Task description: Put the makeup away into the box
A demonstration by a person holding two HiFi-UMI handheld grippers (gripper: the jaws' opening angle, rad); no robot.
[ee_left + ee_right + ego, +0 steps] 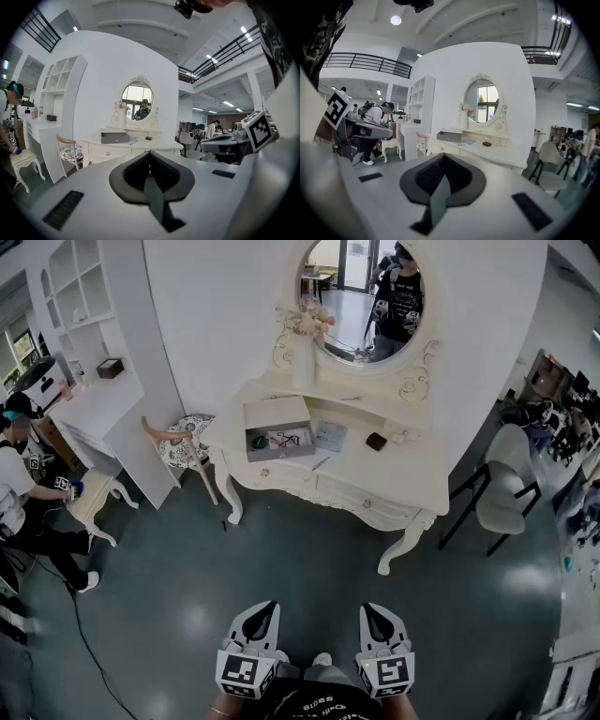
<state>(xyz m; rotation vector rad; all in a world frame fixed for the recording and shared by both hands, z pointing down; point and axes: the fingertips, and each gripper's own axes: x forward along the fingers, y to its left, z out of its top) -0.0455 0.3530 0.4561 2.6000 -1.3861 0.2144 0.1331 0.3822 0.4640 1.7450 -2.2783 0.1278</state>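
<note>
The left tongs and right tongs are both closed, with nothing between them. The makeup lies well apart, straight ahead on the far surface. There, 1 dark compact sits right of the open box. We judge the right tongs to be nearer to it.

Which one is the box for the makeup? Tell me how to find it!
Find the white dressing table with the oval mirror above it. On its left part, in the head view, sits a grey box with its lid up. It is the only grey thing there; beside it lie a flat pale blue thing and a small dark case.
</note>
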